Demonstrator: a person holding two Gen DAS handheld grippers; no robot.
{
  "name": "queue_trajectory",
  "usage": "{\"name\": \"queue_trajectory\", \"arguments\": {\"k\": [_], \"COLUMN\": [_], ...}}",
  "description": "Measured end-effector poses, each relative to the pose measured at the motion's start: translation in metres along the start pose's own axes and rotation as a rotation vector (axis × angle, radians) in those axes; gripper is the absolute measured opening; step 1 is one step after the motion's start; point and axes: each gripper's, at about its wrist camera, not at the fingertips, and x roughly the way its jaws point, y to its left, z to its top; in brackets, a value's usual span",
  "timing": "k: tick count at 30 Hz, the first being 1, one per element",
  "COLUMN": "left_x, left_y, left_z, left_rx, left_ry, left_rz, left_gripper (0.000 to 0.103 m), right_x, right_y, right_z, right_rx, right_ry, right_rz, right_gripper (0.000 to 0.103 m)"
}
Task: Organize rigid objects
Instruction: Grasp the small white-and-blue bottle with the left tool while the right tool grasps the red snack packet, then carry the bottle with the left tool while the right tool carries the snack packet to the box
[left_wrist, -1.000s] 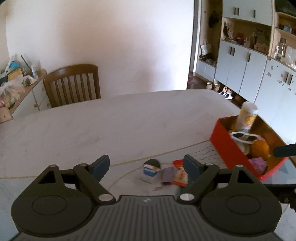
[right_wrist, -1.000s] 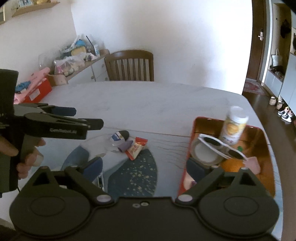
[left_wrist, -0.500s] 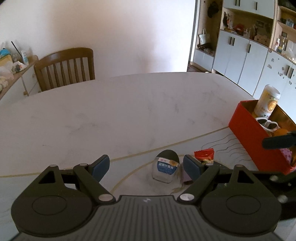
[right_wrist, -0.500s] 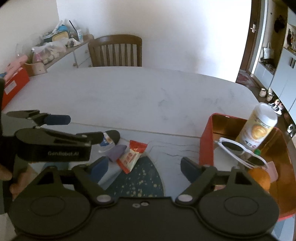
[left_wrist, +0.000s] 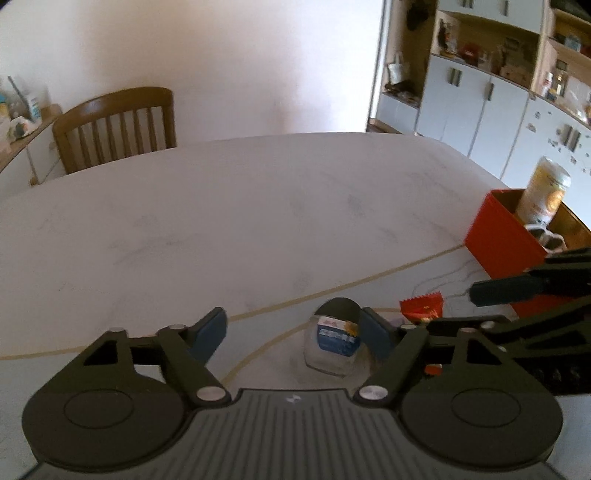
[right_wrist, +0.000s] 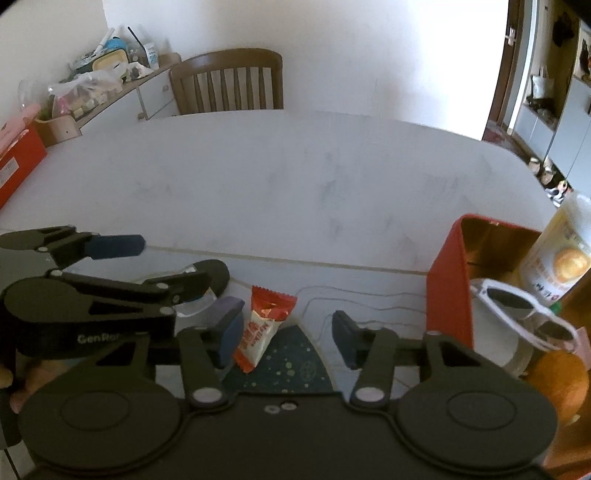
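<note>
Daylit, fairly bright. Back wall (right_wrist: 369, 55) beyond each gripper washed out near white. Worktop (left_wrist: 258, 221) ahead pale, evenly lit, weak soft shadows only. Cabinets (left_wrist: 480, 103) far right of left gripper (left_wrist: 295, 330) smeared by motion blur; chair (right_wrist: 229, 81) soft. Strong fisheye bending toward edges, dark corner vignette. Left gripper body near-black, little detail.

Both wrist views are taken low and close over the white table (left_wrist: 258, 221), angled down along the fingers toward a wooden chair (right_wrist: 229, 81), and the red-and-white snack packet (right_wrist: 264, 328) and red box (left_wrist: 506, 240) are shared by both.
</note>
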Motion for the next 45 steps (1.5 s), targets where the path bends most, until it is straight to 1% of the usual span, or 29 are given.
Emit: {"name": "queue_trajectory", "arguments": {"k": [3,5,7,10,12,14,16,20,23,27,31,32,36,38,45], "left_x": [0.001,0.001,0.002,0.003,0.003,0.003,0.003,0.000,-0.003,-0.010,-0.019,-0.021,-0.029,-0.033,-0.058], "left_y": [-0.005,-0.008,-0.009,-0.011,-0.011,-0.012,-0.013,-0.013,-0.009,-0.004,0.002,0.003,0.002,0.002,-0.008], "left_z": [-0.002,-0.003,-0.003,-0.002,-0.001,-0.001,-0.001,-0.002,-0.002,-0.003,-0.003,-0.003,-0.006,-0.007,-0.013], "left_rx": [0.028,0.051,0.064,0.059,0.050,0.047,0.051,0.049,0.017,-0.014,-0.061,-0.066,-0.059,-0.072,-0.084], "left_ry": [-0.008,-0.012,-0.012,-0.007,-0.001,0.005,0.006,0.007,0.018,0.030,0.041,0.040,0.037,0.037,0.016], "left_rz": [-0.010,-0.021,-0.031,-0.048,-0.065,-0.081,-0.093,-0.082,-0.076,-0.070,-0.073,-0.072,-0.064,-0.070,-0.074], "left_gripper": [0.069,0.062,0.057,0.052,0.046,0.037,0.034,0.033,0.033,0.029,0.023,0.021,0.018,0.015,0.013], "right_x": [0.005,0.007,0.008,0.008,0.009,0.010,0.010,0.006,0.001,-0.012,-0.027,-0.031,-0.047,-0.055,-0.092], "right_y": [-0.001,-0.001,0.000,0.000,0.000,0.001,0.003,0.007,0.007,0.008,0.007,0.007,0.003,0.002,-0.002], "right_z": [-0.001,-0.003,-0.003,-0.002,0.000,0.000,0.001,-0.001,-0.002,-0.004,-0.006,-0.007,-0.014,-0.018,-0.034], "right_rx": [0.001,-0.002,-0.005,-0.002,-0.003,-0.013,-0.023,-0.039,-0.033,-0.037,-0.026,-0.022,-0.002,-0.002,0.010], "right_ry": [0.016,0.023,0.024,0.024,0.024,0.023,0.020,0.001,-0.012,-0.031,-0.047,-0.048,-0.052,-0.060,-0.103], "right_rz": [0.006,0.009,0.015,0.028,0.037,0.043,0.052,0.046,0.045,0.037,0.046,0.046,0.050,0.052,0.063], "right_gripper": [0.042,0.038,0.034,0.029,0.024,0.021,0.016,0.014,0.014,0.014,0.014,0.014,0.014,0.014,0.014]}}
